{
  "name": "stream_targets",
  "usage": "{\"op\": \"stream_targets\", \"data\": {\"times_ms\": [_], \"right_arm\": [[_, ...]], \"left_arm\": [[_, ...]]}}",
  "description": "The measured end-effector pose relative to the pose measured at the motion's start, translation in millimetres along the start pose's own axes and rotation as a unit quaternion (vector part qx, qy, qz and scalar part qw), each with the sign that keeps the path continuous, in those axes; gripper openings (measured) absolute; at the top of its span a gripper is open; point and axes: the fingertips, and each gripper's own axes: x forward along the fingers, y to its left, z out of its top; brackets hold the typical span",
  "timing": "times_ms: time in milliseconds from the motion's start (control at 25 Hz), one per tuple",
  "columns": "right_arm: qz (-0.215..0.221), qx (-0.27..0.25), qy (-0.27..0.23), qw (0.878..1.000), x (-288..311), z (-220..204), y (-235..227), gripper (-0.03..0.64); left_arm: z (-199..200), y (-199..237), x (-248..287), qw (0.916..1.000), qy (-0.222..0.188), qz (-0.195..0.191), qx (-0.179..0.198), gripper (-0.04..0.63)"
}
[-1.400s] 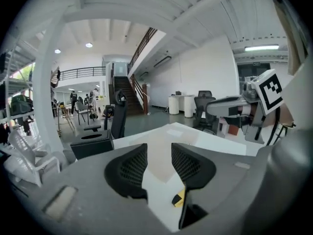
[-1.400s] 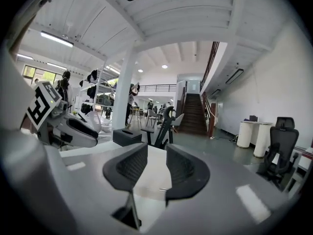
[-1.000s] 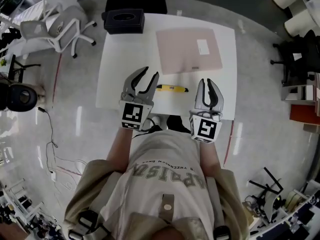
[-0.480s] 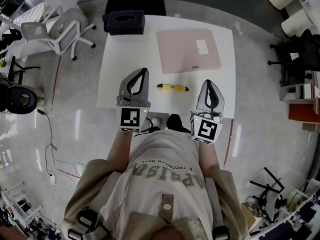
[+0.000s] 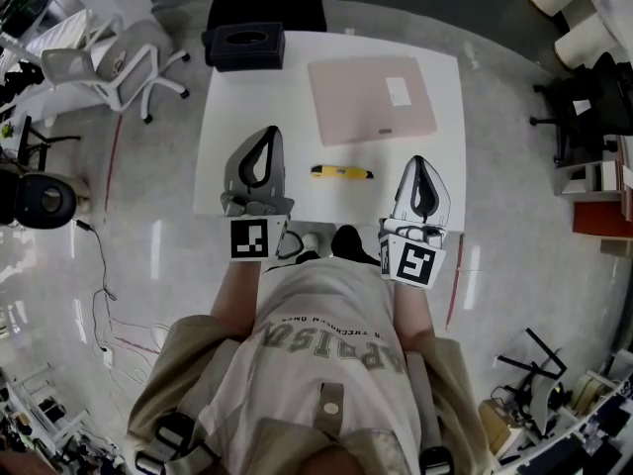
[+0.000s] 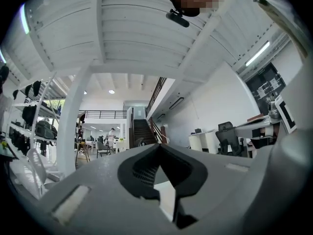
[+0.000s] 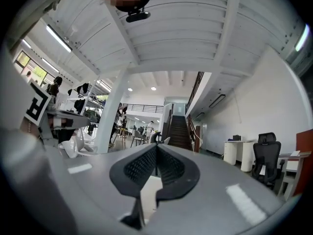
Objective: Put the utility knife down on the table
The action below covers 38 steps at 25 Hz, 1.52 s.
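A yellow utility knife lies flat on the white table, crosswise between my two grippers and touched by neither. My left gripper hangs over the table's near left part, jaws shut and empty. My right gripper hangs over the near right part, also shut and empty. In the left gripper view the left gripper shows its pads meeting with nothing between them, pointing out at the room. The right gripper looks the same in the right gripper view. The knife is in neither gripper view.
A pink mat with a white label lies on the far half of the table. A dark box stands at the far left corner. A black chair is behind the table, white chairs to the left.
Both grippers went from open to shut with nothing in them. Both have risen and drawn back a little toward the person. The knife has stayed where it lay.
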Motion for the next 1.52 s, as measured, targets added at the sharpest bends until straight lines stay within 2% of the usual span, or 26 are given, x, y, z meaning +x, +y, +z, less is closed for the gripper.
{"op": "stream_targets", "data": {"times_ms": [280, 600, 1520], "right_arm": [[0.004, -0.003, -0.028, 1.000, 1, 12, 3, 0.002], [0.025, -0.005, -0.021, 0.999, 6, 11, 9, 0.001], [0.019, -0.028, -0.019, 0.999, 5, 8, 8, 0.000]], "left_arm": [[9, -4, 1, 0.9997, -0.024, 0.005, -0.002, 0.011], [3, -10, 4, 0.9998, -0.018, 0.001, 0.002, 0.009], [-9, -19, 6, 0.9999, -0.010, 0.005, -0.006, 0.009]]}}
